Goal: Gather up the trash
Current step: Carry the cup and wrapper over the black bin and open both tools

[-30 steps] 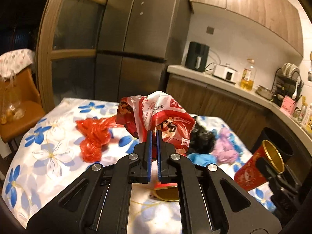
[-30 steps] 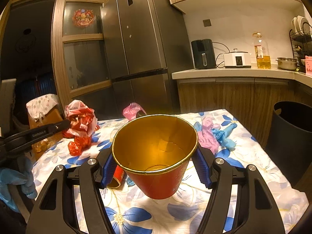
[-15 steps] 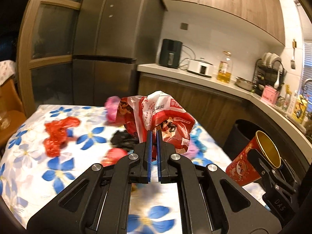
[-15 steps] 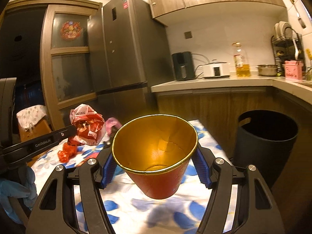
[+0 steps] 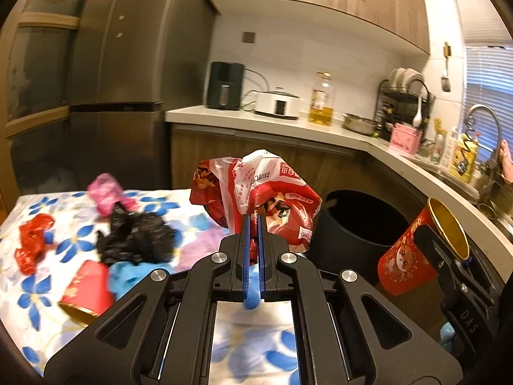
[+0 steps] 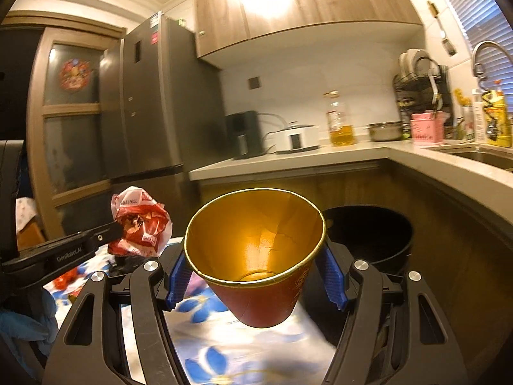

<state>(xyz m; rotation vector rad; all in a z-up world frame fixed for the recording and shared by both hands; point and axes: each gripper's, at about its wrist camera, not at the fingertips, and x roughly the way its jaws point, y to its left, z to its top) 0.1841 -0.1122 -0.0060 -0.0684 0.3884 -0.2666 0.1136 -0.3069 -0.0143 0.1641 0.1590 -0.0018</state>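
Note:
My left gripper [image 5: 253, 224] is shut on a crumpled red and white plastic bag [image 5: 256, 195] and holds it in the air above the table's right end, left of the black trash bin [image 5: 359, 224]. My right gripper [image 6: 255, 276] is shut on a red paper cup with a gold inside [image 6: 256, 250], held above the table edge just left of the bin [image 6: 372, 234]. The cup also shows in the left wrist view [image 5: 413, 253], and the bag in the right wrist view [image 6: 141, 224].
On the blue-flowered tablecloth [image 5: 48, 288] lie a black bag [image 5: 138, 240], a pink bag [image 5: 105, 192], a red wrapper [image 5: 32, 243], a second red cup on its side [image 5: 86, 292] and blue trash [image 5: 128, 276]. A kitchen counter [image 5: 288, 128] runs behind.
Both grippers have swung to the right with their loads, away from the middle of the table and toward the black bin, which now stands close in both views.

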